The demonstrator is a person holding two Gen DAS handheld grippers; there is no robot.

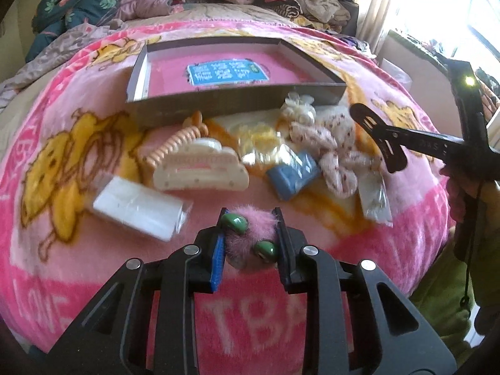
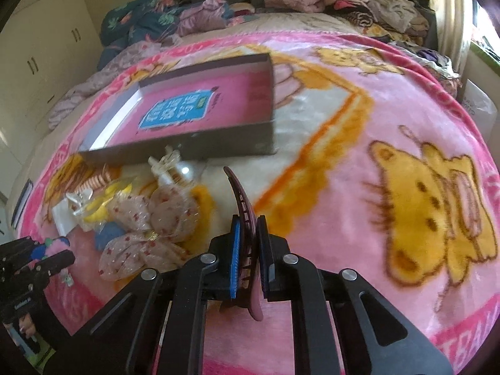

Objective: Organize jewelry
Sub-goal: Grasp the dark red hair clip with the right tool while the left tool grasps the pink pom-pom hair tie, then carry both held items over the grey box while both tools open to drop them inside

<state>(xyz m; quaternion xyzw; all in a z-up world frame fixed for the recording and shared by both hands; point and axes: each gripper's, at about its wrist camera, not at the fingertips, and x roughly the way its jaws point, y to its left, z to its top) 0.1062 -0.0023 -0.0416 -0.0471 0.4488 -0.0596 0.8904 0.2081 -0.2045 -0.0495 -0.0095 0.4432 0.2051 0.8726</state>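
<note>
So the main container here is a shallow dark box sitting open on the pink cartoon blanket that covers the bed. Inside it there's basically just a pink liner with a blue printed label lying flat in the middle, none of the accessories are in it that I can see.

All the loose stuff is piled on the blanket right against the near wall of the box: a cream claw clip, an orange spiral hair tie, a floral fabric bow, a small blue packet, a see-through bag with yellow bits and a clear plastic case off to the left of the heap. It's a bit blurry so I can't tell what's in the little bags.

The left gripper has its fingers clamped on a fluffy pink hair clip with two green beads on it, held just above the blanket on the near side of the pile.

The right gripper has its fingers squeezed tight on a dark curved hair clip, edge-on in its own camera, to the right of the pile and short of the box. From the left camera the same clip pokes in from the right edge.
</note>
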